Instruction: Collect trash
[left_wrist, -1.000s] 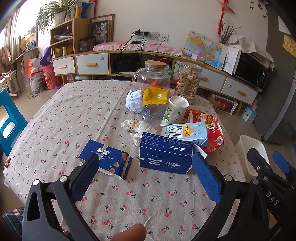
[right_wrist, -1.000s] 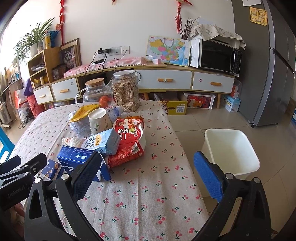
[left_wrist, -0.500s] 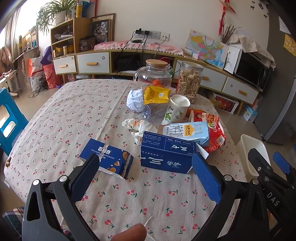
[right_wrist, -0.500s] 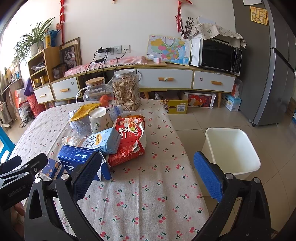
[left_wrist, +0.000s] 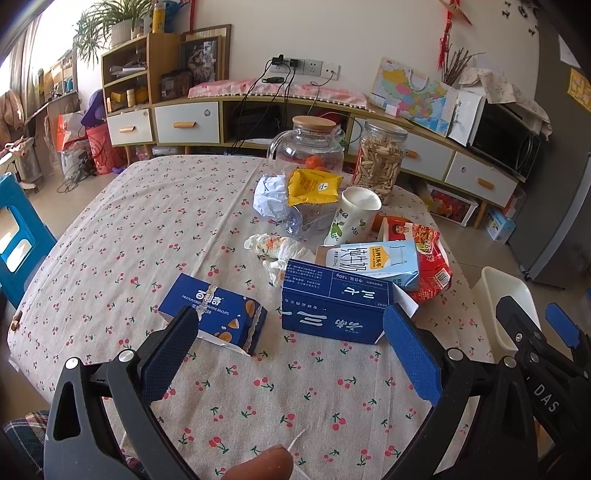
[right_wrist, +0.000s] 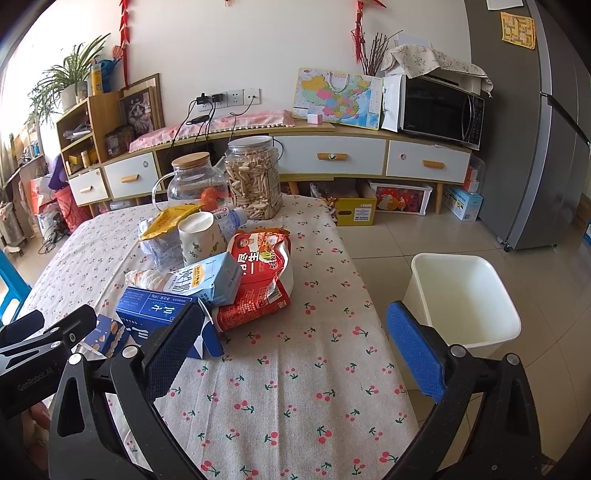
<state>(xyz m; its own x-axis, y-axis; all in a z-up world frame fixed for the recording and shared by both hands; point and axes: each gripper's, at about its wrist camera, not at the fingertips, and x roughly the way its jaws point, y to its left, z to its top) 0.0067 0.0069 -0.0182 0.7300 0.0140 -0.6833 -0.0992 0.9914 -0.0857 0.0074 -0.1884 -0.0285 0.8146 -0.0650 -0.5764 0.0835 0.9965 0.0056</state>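
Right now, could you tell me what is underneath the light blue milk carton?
The milk carton rests on the dark blue box and red noodle packet; anything beneath those is hidden.

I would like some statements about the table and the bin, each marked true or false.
1. The white bin stands on the floor beside the table. True.
2. The left gripper is shut on the biscuit box. False: it is open and holds nothing.
3. The milk carton lies partly on the red noodle bag. True.
4. The bin already holds trash. False: it looks empty.
5. The right gripper is open. True.
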